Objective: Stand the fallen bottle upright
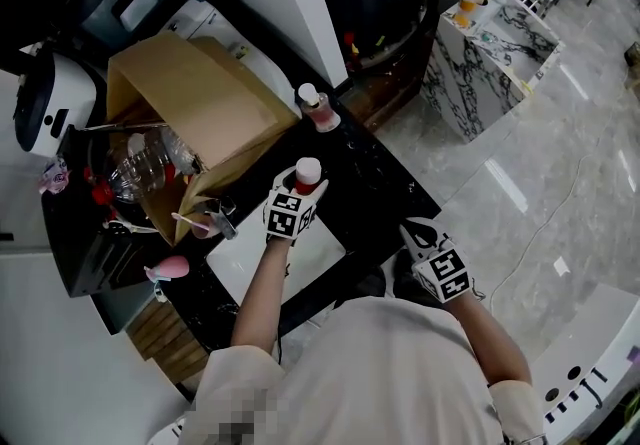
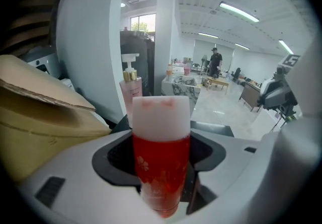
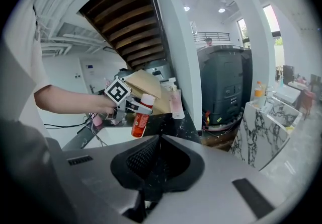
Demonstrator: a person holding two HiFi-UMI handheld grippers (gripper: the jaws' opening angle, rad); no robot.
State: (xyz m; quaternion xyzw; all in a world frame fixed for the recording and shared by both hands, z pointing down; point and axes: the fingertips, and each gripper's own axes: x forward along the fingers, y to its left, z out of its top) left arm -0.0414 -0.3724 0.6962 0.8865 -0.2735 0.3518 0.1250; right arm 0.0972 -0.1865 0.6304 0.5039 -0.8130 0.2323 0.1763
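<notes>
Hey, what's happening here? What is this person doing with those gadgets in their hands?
A person is working at a black counter with a hand-held gripper in each hand. The left gripper is clamped on a red bottle with a white cap, holding it tilted, cap end up, seemingly clear of the counter and not yet set down upright. The right gripper is empty, jaws together, held back near the person. A pink pump bottle stands by a cardboard box.
</notes>
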